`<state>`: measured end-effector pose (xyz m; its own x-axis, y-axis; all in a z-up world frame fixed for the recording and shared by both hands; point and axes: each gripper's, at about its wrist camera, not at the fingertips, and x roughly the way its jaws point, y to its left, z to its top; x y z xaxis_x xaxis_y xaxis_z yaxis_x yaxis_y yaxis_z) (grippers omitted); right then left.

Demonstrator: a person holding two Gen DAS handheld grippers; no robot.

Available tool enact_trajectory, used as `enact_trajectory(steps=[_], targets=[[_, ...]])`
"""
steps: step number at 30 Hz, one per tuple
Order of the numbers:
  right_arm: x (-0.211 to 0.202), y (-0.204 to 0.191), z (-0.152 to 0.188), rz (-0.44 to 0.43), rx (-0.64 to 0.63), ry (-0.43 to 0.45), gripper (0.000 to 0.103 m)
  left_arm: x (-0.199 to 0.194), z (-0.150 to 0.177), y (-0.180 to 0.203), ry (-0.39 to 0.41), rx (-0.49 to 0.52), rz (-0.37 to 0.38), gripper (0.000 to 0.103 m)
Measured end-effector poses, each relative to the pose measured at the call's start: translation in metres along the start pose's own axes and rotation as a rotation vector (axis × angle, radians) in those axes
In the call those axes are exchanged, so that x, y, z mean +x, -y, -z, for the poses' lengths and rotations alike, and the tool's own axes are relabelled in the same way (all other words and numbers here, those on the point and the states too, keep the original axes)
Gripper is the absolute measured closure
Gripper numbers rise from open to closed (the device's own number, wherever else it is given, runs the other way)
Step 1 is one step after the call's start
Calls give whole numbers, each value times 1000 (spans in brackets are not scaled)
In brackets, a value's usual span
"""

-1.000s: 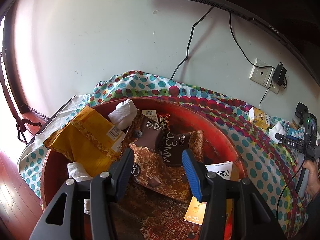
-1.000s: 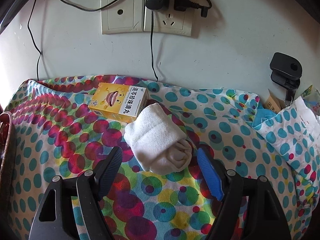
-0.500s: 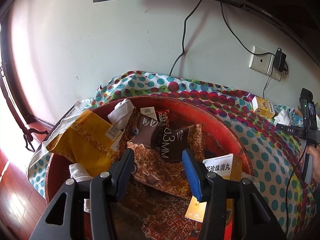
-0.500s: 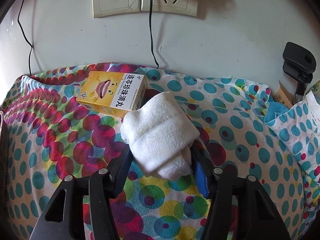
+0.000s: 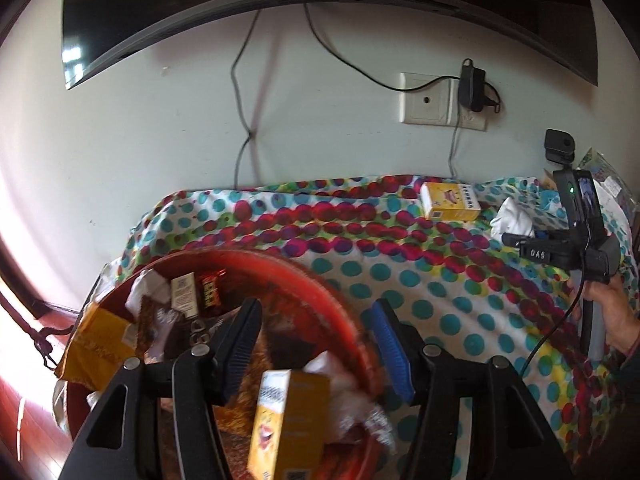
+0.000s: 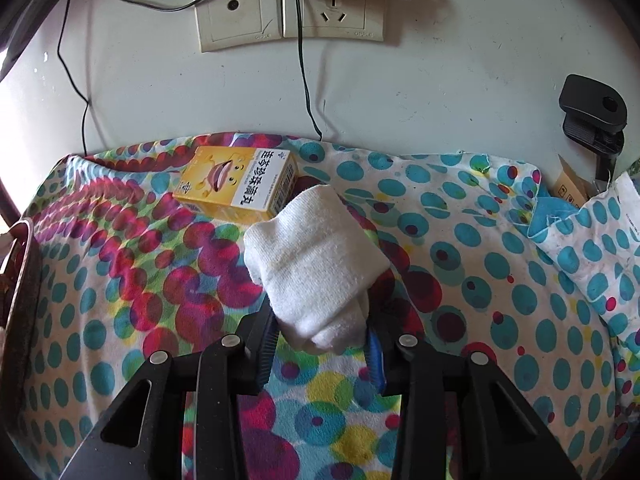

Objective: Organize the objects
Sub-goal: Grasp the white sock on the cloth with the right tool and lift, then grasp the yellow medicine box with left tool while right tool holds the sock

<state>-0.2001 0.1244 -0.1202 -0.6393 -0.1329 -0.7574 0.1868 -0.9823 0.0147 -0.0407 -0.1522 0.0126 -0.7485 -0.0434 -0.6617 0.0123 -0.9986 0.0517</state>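
The right gripper (image 6: pixel 320 344) has just been closing and now pinches the near end of the rolled white cloth (image 6: pixel 316 256), its pads pressed into the roll from both sides. The roll lies on the dotted cloth of the surface (image 6: pixel 120 320), its long axis running away from the gripper toward the wall, the far end just beside the yellow box (image 6: pixel 236 182); that box lies flat, its long axis slanting across the view. The left gripper (image 5: pixel 316 344) has just been opening and its jaws stand wide with nothing between them, above the rim of the red basin (image 5: pixel 336 304). The basin already holds snack packets, another yellow box (image 5: pixel 288 420) and white cloths, so the sorting looks well advanced; what seems left on the surface is the gripped roll and the yellow box by the wall.
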Motion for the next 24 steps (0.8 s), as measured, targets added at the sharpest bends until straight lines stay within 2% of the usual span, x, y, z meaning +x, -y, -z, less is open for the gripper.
enact_trajectory(steps=[3, 7, 12, 19, 24], targets=[[-13, 14, 15, -35, 13, -11, 68, 19, -30, 31, -9, 55, 75, 40], [-19, 32, 26, -80, 60, -24, 67, 57, -67, 66, -79, 125, 195, 37], [-17, 26, 27, -64, 32, -33, 62, 113, -95, 105, -209, 197, 224, 36], [-18, 28, 28, -74, 35, -32, 61, 176, -130, 145, -403, 161, 301, 36], [-20, 25, 19, -79, 32, -36, 58, 206, -143, 156, -497, 107, 329, 36]])
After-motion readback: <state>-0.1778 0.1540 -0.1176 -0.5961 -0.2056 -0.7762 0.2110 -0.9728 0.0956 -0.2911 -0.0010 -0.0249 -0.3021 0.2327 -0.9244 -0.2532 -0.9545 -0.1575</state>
